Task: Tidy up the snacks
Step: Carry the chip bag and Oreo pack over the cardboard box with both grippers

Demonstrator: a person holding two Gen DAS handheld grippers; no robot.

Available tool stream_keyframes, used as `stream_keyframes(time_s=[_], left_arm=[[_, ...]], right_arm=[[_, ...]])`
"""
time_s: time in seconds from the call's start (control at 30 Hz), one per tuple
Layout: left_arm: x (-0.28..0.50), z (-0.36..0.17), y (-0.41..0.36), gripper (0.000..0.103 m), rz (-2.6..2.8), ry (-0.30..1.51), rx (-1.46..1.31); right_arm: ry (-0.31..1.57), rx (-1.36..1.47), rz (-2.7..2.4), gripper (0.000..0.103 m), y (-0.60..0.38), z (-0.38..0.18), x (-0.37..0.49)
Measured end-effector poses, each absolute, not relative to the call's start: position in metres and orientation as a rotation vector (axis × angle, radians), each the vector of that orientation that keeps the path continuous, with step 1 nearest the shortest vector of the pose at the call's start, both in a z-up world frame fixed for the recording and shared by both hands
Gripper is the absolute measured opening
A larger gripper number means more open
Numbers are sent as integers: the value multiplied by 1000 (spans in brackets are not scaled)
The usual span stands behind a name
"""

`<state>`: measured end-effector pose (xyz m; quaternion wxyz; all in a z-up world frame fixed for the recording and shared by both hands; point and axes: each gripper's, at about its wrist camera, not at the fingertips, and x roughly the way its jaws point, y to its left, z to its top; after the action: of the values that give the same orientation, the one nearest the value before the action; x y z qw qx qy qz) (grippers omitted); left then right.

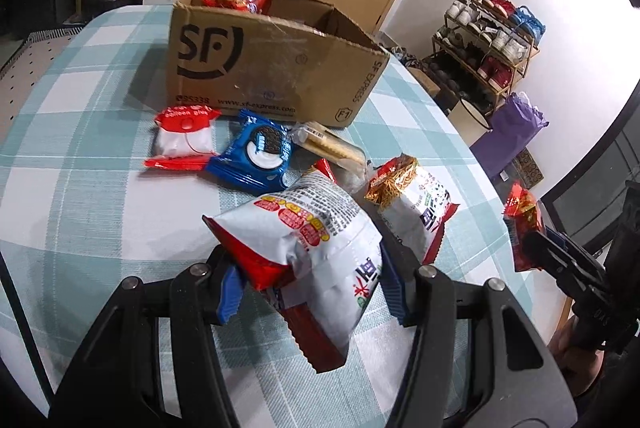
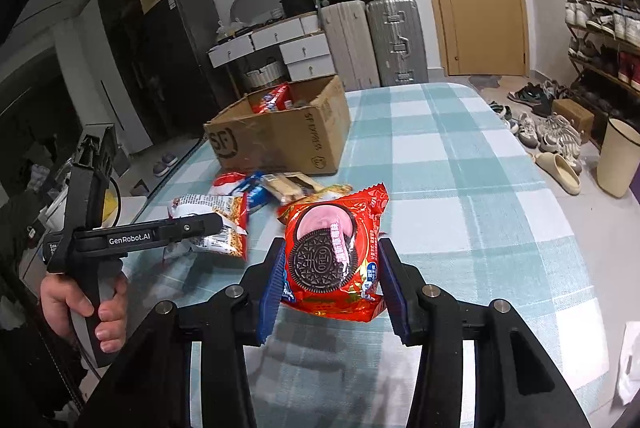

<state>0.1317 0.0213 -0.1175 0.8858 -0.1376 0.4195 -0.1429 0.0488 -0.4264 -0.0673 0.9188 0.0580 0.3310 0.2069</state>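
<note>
1. Checked tablecloth (image 1: 100,188) is spread under everything; the cardboard box (image 1: 280,68) stands open at its far side, one red pack already seen inside
2. Loose snacks (image 1: 256,156) are left lying just before the box
3. A white-and-red bag (image 1: 316,252) is clamped in the left gripper (image 1: 312,288); a red Oreo pack (image 2: 336,252) is pinched in the right gripper (image 2: 332,288)
4. Both should be carried clear over the box wall before being released, one at a time

A worktop (image 1: 100,188) under a teal-and-white checked cloth carried an open cardboard box (image 1: 276,68). Just before it lay a red-and-white packet (image 1: 182,140), a blue Oreo packet (image 1: 256,158), a clear-wrapped biscuit (image 1: 332,146) and a gold-topped packet (image 1: 412,204).
</note>
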Motion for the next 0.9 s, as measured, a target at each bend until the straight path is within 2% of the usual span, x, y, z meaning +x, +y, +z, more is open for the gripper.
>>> stream_keyframes(time_s=[0.4, 0.9], left_arm=[[117, -76, 55, 54, -275, 808, -281], [130, -11, 80, 54, -305, 747, -268]], right_arm=[[623, 41, 507, 45, -383, -31, 48], [575, 47, 588, 45, -351, 18, 96]])
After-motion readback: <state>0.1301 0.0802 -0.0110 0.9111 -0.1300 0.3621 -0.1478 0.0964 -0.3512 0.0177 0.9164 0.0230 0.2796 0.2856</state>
